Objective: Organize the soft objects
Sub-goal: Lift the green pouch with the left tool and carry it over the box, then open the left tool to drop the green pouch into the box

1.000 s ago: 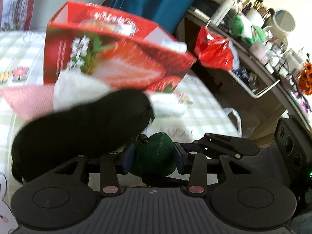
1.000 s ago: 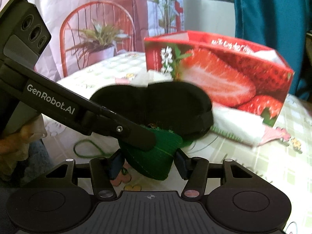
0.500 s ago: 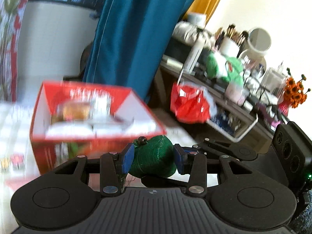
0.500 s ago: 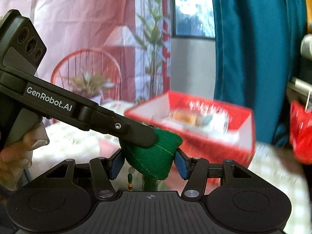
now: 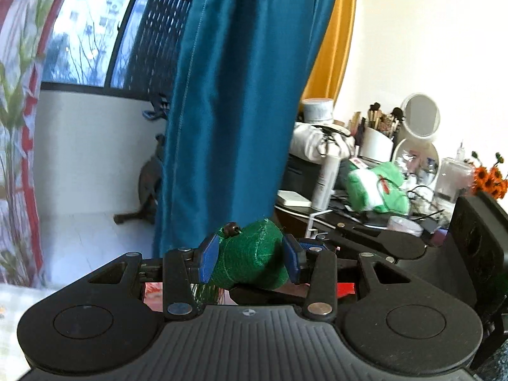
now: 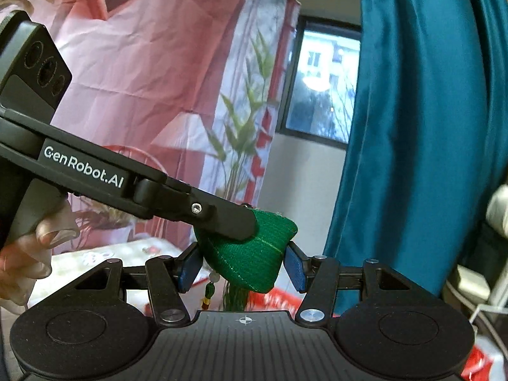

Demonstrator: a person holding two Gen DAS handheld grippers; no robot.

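A green knitted pouch (image 5: 254, 266) with a dark bead (image 5: 231, 229) on top sits between the blue pads of my left gripper (image 5: 250, 260), which is shut on it. In the right wrist view the same pouch (image 6: 250, 263) is also pinched by my right gripper (image 6: 242, 268), and a finger of the left gripper (image 6: 203, 212) lies across its top. A beaded cord (image 6: 209, 289) hangs below the pouch. Both grippers hold it high in the air. Only slivers of the red strawberry box (image 5: 344, 289) (image 6: 279, 298) show under the fingers.
A teal curtain (image 5: 238, 111) hangs straight ahead, with a window (image 5: 95, 31) to its left. A cluttered dressing table (image 5: 365, 190) with a round mirror (image 5: 420, 114) stands to the right. A hand (image 6: 22, 254) grips the left handle over the checked tablecloth (image 6: 95, 260).
Both grippers have risen together with the green pouch. The black eye mask and the tabletop have dropped out of view, and the red box has sunk to slivers under the fingers.
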